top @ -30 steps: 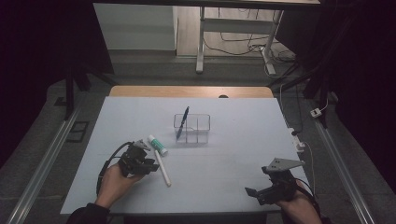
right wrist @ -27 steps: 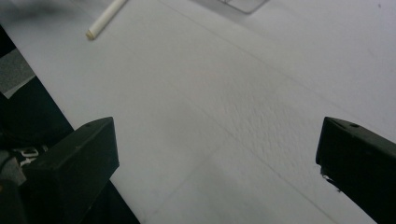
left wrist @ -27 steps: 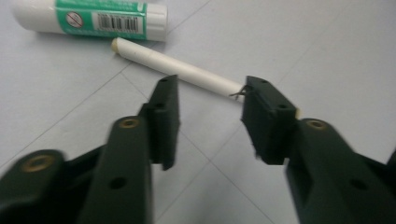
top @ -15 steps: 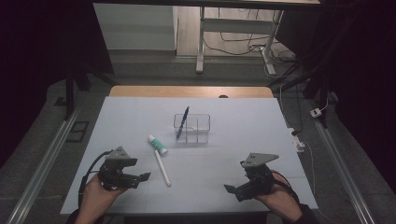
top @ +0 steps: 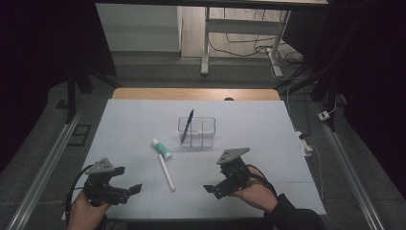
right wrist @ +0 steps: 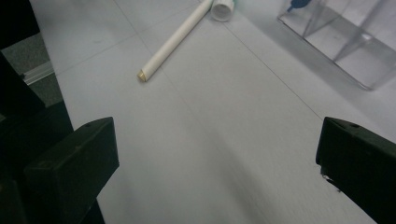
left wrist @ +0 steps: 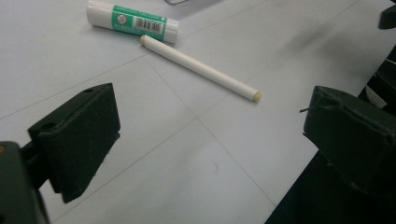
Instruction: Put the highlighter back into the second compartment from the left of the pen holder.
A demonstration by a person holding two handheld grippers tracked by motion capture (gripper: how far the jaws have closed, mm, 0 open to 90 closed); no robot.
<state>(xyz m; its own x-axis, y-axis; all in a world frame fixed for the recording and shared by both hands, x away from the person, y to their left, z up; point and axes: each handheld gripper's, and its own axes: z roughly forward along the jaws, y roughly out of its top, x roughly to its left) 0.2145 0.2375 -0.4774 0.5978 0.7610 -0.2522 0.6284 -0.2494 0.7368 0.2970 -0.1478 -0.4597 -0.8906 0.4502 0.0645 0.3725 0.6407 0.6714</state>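
A white pen [top: 167, 172] lies flat on the white table [top: 139, 120], its far end almost touching a white glue stick [top: 162, 148] with a green label. My left gripper [top: 128, 181] is at the front left, a hand's width left of the pen. Its jaws have just been opening and stand open with nothing between them. In the left gripper view [left wrist: 210, 116] the pen [left wrist: 201, 69] and glue stick [left wrist: 133, 21] lie ahead. My right gripper [top: 214, 182] stands open to the right of the pen. In its view [right wrist: 217, 144] the pen [right wrist: 175, 39] lies ahead to the left.
A clear plastic organiser [top: 197, 132] stands behind the pen at mid table, with a dark blue pen [top: 187, 126] leaning in it. The organiser [right wrist: 345, 42] is at the upper right of the right gripper view. A wooden strip borders the table's far edge.
My left gripper has pulled back from the pen and glue stick to the front left, and its jaws have widened. My right gripper has moved left toward the pen. The pen stays put.
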